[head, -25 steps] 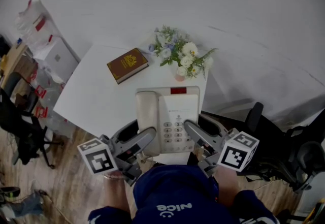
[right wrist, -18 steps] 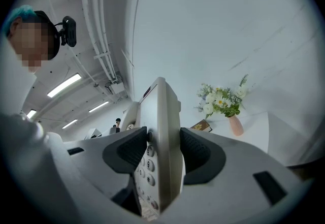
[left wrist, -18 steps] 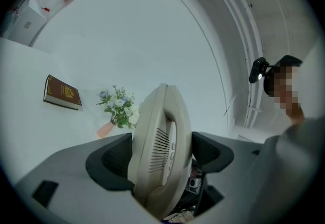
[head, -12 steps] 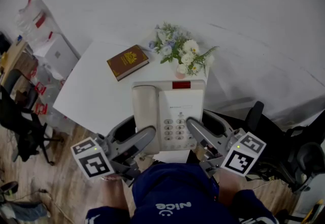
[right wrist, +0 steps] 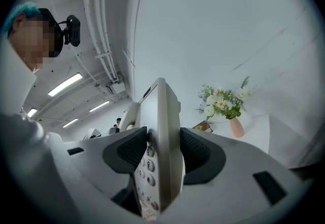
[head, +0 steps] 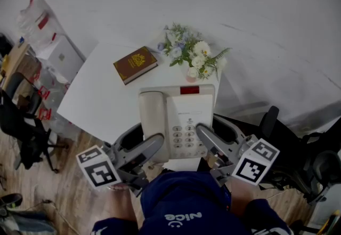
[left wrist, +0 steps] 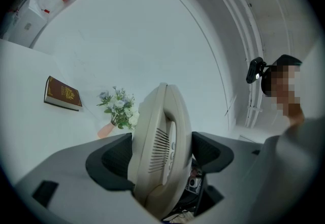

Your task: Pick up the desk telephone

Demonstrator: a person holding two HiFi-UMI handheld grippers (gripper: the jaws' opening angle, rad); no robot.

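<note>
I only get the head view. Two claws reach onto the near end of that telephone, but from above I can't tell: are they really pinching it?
Observer: The left claw is. Its own view shows the telephone edge-on between its pads, with both pressed against it.
Visitor: And the other one?
Observer: The right claw is clamped on it too. In the right gripper view, one pad sits on the button face beside the keys. The other presses on the underside, which your view hides.
</note>
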